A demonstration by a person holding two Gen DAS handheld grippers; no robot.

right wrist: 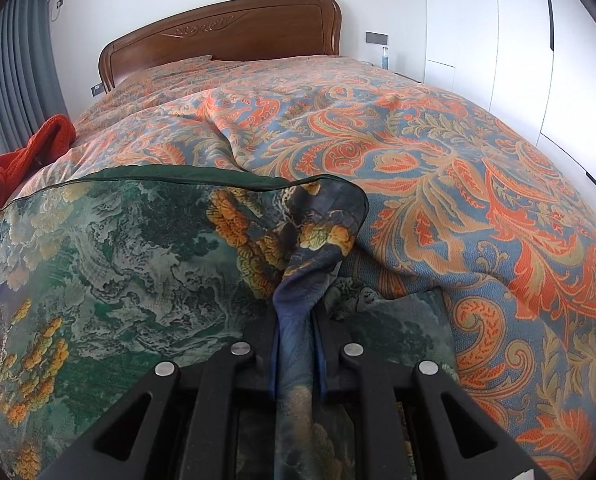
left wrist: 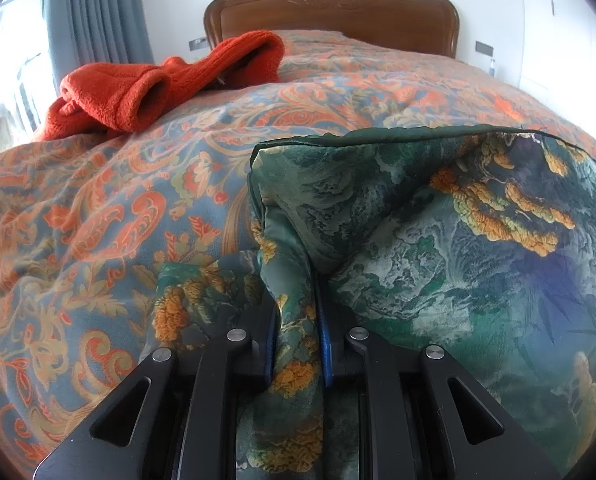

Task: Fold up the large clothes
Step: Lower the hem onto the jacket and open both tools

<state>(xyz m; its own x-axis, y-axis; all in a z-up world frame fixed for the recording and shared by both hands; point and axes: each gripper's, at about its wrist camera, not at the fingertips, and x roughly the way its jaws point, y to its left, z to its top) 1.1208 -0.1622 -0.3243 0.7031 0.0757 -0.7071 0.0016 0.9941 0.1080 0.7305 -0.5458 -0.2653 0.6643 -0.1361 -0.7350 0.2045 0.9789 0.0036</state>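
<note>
Judging by its fine creases and limp drape, the green printed garment (left wrist: 438,216) spread on the bed (left wrist: 78,220) is thin, light and probably slippery, best held at bunched corners. That is where the left gripper (left wrist: 296,344) and right gripper (right wrist: 296,344) each pinch a gathered wad of it. Its near part falls below both views, so its kind stays unclear.
</note>
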